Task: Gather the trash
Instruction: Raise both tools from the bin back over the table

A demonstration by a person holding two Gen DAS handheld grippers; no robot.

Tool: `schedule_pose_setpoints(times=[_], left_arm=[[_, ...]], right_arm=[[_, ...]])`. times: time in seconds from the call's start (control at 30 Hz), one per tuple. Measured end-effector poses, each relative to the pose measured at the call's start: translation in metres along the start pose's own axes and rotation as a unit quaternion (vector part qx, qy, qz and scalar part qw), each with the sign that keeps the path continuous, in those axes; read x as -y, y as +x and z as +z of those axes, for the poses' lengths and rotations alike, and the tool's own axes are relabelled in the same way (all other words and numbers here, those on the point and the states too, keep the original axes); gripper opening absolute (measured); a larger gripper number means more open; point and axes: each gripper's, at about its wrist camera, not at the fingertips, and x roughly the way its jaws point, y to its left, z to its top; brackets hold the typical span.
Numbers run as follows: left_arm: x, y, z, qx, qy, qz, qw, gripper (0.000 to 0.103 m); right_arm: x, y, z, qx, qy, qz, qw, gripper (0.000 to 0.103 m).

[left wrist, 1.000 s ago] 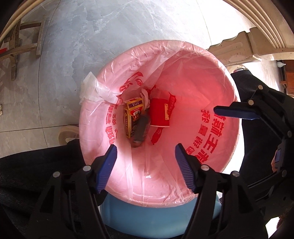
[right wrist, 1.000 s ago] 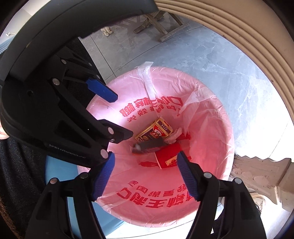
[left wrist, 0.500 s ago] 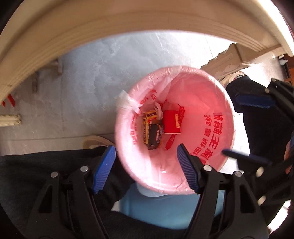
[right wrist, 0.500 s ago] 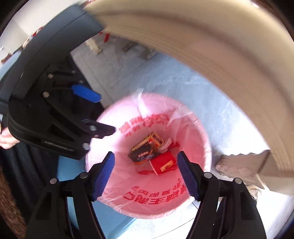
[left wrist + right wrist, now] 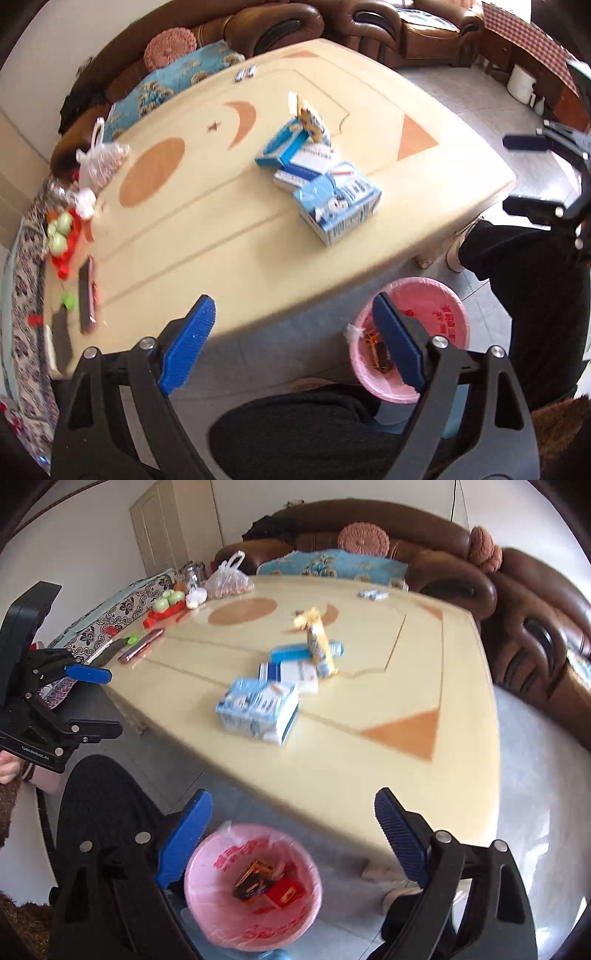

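Both tongs, left point(image 5: 291, 341) and right point(image 5: 293, 836), are opening, empty; only the right view shows the bin's point(image 5: 218, 912) contents plainly.

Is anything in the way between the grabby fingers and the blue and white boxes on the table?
Nothing visible blocks them. The blue and white boxes lie in the open on the table, bare tabletop on the near side. The left gripper and right gripper are empty, fingers opening.

Cream table point(image 5: 369, 760) with orange inlaid shapes; brown leather sofa point(image 5: 443, 568) behind, blue patterned cushion point(image 5: 332, 566), round pink cushions point(image 5: 364, 539); pale grey tiled floor point(image 5: 535, 775); white walls; cream panelled door point(image 5: 173, 524); daylight
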Motion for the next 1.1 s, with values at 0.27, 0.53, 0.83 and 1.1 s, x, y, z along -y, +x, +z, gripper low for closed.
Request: schedule_pose_setpoints(times=[0.27,0.53,0.83,1.1], left_arm=[[-0.017,-0.029,0.058,0.011,0.076,-0.006,0.997,0.086],[-0.003,-0.016,0.075,-0.004,0.144,-0.033,0.989,0.086],[0.012,0.017,0.086,-0.04,0.183,-0.105,0.9766,0.086],[0.026,0.047,0.088,-0.056,0.21,-0.14,0.9661,0.086]], right_arm=[[0.022,-0.035,0.093,0.066,-0.039,-0.017,0.997,0.092],[0.042,-0.011,0.13,0.056,-0.038,0.0,0.998,0.092],[0.05,0.019,0.144,0.039,-0.055,0.007,0.998,0.092],[0.051,0.058,0.142,0.014,-0.067,0.04,0.997,0.092]])
